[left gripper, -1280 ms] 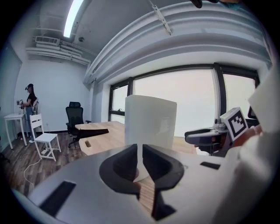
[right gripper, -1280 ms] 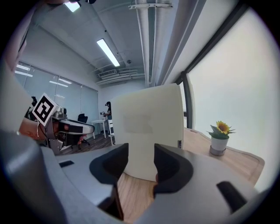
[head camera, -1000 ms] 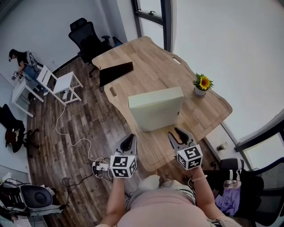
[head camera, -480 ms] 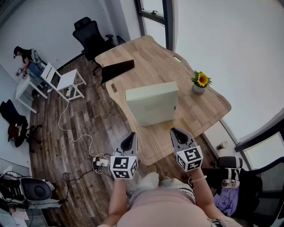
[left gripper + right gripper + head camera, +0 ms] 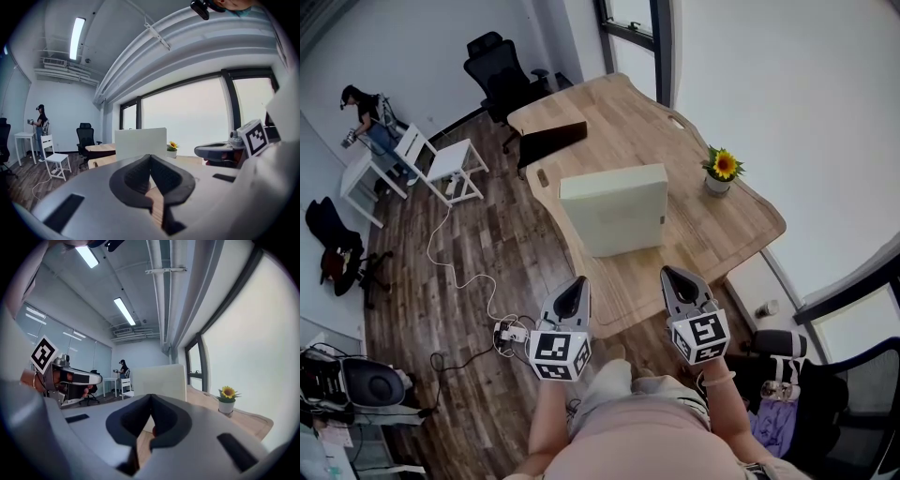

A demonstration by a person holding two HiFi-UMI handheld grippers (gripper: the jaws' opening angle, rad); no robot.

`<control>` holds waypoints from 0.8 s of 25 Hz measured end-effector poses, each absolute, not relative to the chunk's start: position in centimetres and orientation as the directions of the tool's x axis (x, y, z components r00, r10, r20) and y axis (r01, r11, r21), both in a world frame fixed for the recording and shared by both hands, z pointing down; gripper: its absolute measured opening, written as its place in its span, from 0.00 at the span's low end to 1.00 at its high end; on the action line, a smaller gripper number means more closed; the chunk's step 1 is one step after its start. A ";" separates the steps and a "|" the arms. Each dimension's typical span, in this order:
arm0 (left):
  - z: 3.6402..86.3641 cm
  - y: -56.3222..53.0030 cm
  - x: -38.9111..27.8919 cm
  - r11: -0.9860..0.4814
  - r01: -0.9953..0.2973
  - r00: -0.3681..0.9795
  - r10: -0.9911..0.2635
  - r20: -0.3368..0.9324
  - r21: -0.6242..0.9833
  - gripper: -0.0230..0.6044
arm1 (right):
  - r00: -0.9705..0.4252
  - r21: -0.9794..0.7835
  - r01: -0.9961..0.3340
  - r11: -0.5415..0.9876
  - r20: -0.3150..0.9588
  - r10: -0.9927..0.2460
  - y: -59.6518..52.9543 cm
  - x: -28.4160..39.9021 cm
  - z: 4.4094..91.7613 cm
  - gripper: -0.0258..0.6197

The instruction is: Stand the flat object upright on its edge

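Pale cream flat rectangular panel [image 5: 614, 211] stands upright on its long edge in the middle of the light wooden table [image 5: 712, 234], nothing touching it. Small potted sunflower [image 5: 722, 171] sits at the panel's 2 o'clock, apart from it. Left gripper [image 5: 575, 284] at the panel's 7 o'clock, jaws pressed together, empty. Right gripper [image 5: 672, 275] at 5 o'clock, jaws have just been closing, tips now meeting, nothing between them.

Both empty: left claw [image 5: 577, 281] closed, right claw [image 5: 667, 274] just closed.
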State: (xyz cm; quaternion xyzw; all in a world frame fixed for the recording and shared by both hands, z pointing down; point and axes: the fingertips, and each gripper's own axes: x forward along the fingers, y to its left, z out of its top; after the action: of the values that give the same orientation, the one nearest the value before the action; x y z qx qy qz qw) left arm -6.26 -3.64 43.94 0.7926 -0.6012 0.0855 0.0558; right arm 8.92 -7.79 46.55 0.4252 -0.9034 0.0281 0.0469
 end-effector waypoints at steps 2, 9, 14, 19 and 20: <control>43.6 -3.0 -5.7 -0.274 -0.962 0.265 -0.944 0.197 -0.018 0.05 | -0.632 -0.009 -0.773 0.634 0.102 -0.768 -7.4 9.3 46.2 0.04; 42.1 -1.8 -4.3 -0.271 -0.961 0.258 -0.948 0.186 -0.046 0.05 | -0.627 -0.017 -0.779 0.627 0.037 -0.778 -6.4 10.6 43.7 0.04; 41.0 -1.4 -3.8 -0.288 -0.957 0.277 -0.946 0.166 -0.043 0.05 | -0.630 0.005 -0.776 0.630 0.008 -0.776 -5.6 10.3 42.2 0.04; 40.2 -0.7 -4.1 -0.304 -0.952 0.295 -0.944 0.146 -0.043 0.05 | -0.636 0.009 -0.772 0.636 -0.009 -0.772 -4.7 9.1 41.1 0.04; 40.1 -0.6 -4.2 -0.308 -0.950 0.298 -0.943 0.145 -0.049 0.05 | -0.633 0.007 -0.774 0.633 -0.012 -0.774 -4.5 9.0 41.0 0.04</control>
State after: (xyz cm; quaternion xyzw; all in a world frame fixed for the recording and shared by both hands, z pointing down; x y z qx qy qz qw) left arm -4.25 -0.56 40.09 0.8053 -0.5879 0.0732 0.0229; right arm 8.97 -4.53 40.99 0.4282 -0.9037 -0.0060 -0.0039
